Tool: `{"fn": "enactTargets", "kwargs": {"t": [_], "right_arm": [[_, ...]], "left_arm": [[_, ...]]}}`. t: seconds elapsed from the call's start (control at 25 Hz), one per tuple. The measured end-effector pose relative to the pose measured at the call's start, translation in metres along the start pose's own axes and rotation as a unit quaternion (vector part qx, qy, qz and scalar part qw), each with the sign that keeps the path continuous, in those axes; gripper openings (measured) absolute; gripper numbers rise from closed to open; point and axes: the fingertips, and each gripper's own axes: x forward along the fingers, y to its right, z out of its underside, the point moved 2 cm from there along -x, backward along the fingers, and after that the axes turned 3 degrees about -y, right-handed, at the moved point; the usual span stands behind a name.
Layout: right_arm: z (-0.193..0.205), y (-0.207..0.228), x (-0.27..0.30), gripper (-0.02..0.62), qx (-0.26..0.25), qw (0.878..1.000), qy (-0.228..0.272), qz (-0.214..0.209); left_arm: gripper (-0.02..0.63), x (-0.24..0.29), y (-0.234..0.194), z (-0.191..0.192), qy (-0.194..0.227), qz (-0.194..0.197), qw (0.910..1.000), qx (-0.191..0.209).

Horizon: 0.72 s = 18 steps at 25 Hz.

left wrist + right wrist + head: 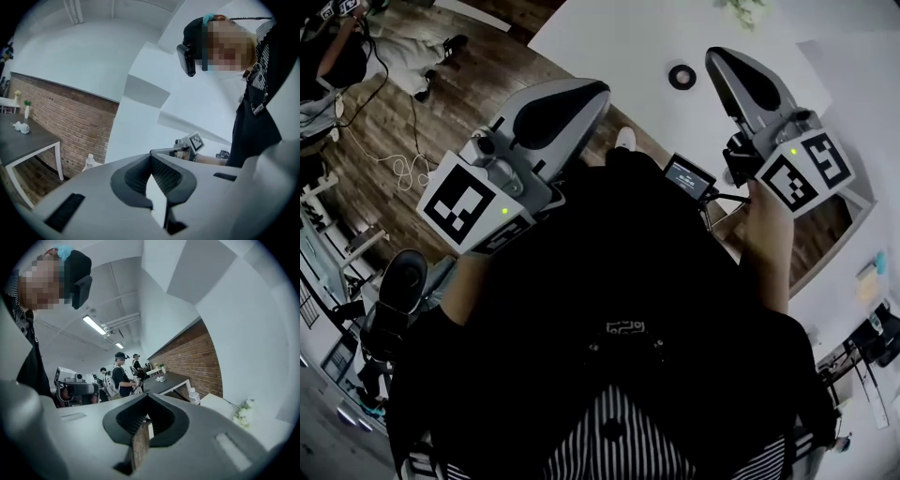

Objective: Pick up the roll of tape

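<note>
The roll of tape [682, 76] is a small dark ring lying flat on the white table [609, 37]. My right gripper [712, 54] hovers just to the right of it, jaws together and empty. My left gripper [602, 89] is lower left of the tape, over the table's edge, its jaws also together with nothing in them. The left gripper view shows its own jaws [151, 155] meeting at the tips, and the right gripper [187, 145] beyond. The right gripper view shows its jaws [148, 394] shut. Neither gripper view shows the tape.
A small device with a screen [689, 175] sits near the table edge below the tape. White flowers [745, 9] stand at the far side, with a water bottle [193, 395] nearby. Cables [403, 169] lie on the wooden floor. Several people [122, 376] stand by a dark table [168, 380].
</note>
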Motion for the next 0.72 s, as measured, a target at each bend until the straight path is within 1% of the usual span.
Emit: {"fn": "enactTargets", "kwargs": {"t": [0.12,0.24,0.32,0.4,0.52,0.72], "right_arm": [[0.008,0.014,-0.013,0.005,0.014,1.0,0.008,0.013],[0.003,-0.002,-0.011,0.005,0.014,1.0,0.018,0.016],[0.002,-0.016,-0.012,0.005,0.014,0.999,0.026,0.025],[0.005,-0.018,-0.017,0.005,0.021,0.998,0.033,0.043],[0.004,-0.008,-0.032,0.005,0.034,0.995,0.045,0.079],[-0.005,-0.001,-0.044,0.005,0.023,0.987,0.053,0.151]], "left_arm": [[0.006,0.012,0.006,0.002,-0.023,0.009,0.9997,0.006],[0.006,0.003,0.007,-0.011,-0.022,0.018,0.9994,0.02],[0.006,-0.003,0.008,-0.011,-0.027,0.034,0.9988,0.024],[0.006,0.001,0.007,-0.006,-0.038,0.062,0.9972,0.02],[0.006,0.026,0.002,-0.005,-0.048,0.112,0.9925,0.012],[0.006,0.052,-0.006,-0.019,-0.039,0.185,0.9814,0.031]]}}
